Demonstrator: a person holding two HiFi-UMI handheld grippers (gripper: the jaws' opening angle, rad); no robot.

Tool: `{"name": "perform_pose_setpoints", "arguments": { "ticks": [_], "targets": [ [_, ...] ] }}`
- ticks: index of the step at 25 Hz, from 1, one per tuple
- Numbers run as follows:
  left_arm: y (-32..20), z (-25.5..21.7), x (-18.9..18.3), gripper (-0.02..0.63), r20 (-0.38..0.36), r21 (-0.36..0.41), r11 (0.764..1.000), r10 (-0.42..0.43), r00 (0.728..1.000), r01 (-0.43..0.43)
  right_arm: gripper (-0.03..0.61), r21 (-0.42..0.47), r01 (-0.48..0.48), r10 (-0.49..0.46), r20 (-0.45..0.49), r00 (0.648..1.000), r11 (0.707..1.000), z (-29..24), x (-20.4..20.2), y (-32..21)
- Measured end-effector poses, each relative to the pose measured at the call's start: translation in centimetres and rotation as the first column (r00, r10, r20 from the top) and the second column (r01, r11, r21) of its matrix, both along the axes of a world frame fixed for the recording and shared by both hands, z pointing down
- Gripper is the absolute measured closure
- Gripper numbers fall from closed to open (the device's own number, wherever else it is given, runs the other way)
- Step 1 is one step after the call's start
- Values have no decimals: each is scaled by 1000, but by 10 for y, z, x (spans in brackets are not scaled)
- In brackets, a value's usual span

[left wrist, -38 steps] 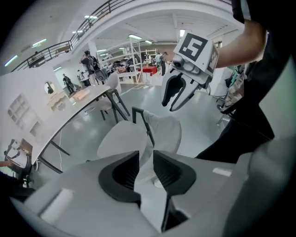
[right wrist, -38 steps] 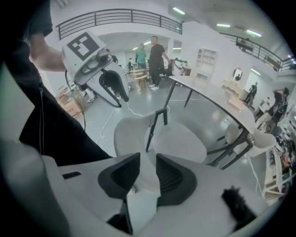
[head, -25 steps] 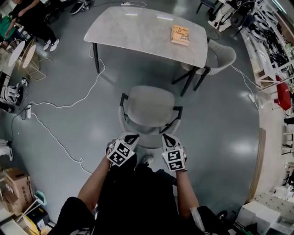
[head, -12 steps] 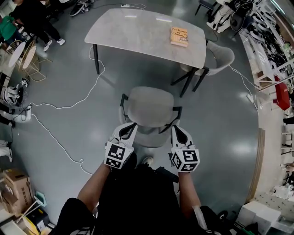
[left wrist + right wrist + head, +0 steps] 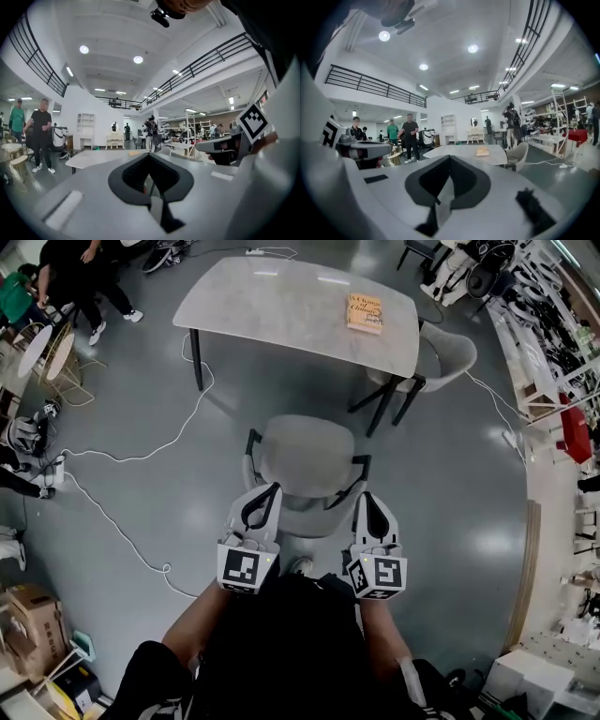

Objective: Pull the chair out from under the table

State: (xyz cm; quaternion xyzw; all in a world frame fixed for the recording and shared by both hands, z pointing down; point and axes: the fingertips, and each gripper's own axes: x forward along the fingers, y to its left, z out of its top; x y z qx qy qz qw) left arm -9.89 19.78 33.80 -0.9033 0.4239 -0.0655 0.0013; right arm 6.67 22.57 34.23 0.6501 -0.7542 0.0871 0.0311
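Note:
The grey chair [image 5: 307, 468] with black arms stands on the floor, apart from the grey table [image 5: 281, 306], its back toward me. A book [image 5: 367, 312] lies on the table's right part. My left gripper [image 5: 271, 489] is shut and empty above the chair's back left corner. My right gripper [image 5: 367, 497] is shut and empty above the back right corner. Both point level toward the table. In the left gripper view the shut left gripper [image 5: 149, 155] faces the table [image 5: 96, 158]. In the right gripper view the shut right gripper [image 5: 449, 157] faces the table [image 5: 461, 151] and book [image 5: 482, 152].
A second grey chair [image 5: 454, 351] sits at the table's right end. White cables [image 5: 141, 452] trail over the floor at the left. People [image 5: 70, 273] stand at the far left. Cardboard boxes [image 5: 33, 615] lie at the lower left; racks [image 5: 562, 343] line the right.
Both grippers have risen from the chair's back edge and tilted up from pointing down to level. The chair has stayed where it was.

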Motion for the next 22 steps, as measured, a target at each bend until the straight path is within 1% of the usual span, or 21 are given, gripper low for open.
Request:
{"name": "perform_pose_setpoints", "arguments": {
  "ticks": [2, 3, 6, 9, 12, 13, 16, 17, 22],
  "targets": [
    [4, 8, 2, 606, -29, -33, 999, -6, 1000, 5, 563, -16, -19, 19, 17, 1000, 1000, 8, -1, 5],
    [6, 9, 2, 606, -37, -36, 999, -5, 999, 3, 563, -15, -18, 18, 23, 1000, 1000, 9, -3, 7],
    [10, 8, 3, 606, -48, -41, 999, -4, 999, 2, 563, -25, 28, -28, 26, 999, 999, 11, -10, 6],
    [11, 6, 6, 606, -51, -20, 1000, 2, 999, -3, 563, -25, 59, -59, 11, 998, 998, 10, -12, 7],
    [12, -1, 7, 606, -35, -8, 1000, 3, 999, -3, 563, -20, 62, -62, 3, 998, 998, 5, -13, 8],
    [13, -1, 6, 606, -34, -13, 1000, 0, 999, -1, 563, -21, 61, -61, 5, 998, 998, 5, -13, 8],
    [15, 2, 6, 606, -80, -66, 998, -25, 996, 20, 563, -26, 58, -58, 10, 998, 998, 7, -13, 8],
    [15, 2, 6, 606, -87, -72, 997, -27, 996, 21, 563, -27, 58, -58, 11, 998, 998, 8, -13, 8],
    [14, 6, 7, 606, -49, -33, 999, 1, 999, -3, 563, -32, 65, -65, 7, 998, 997, 10, -15, 8]
  ]
}}
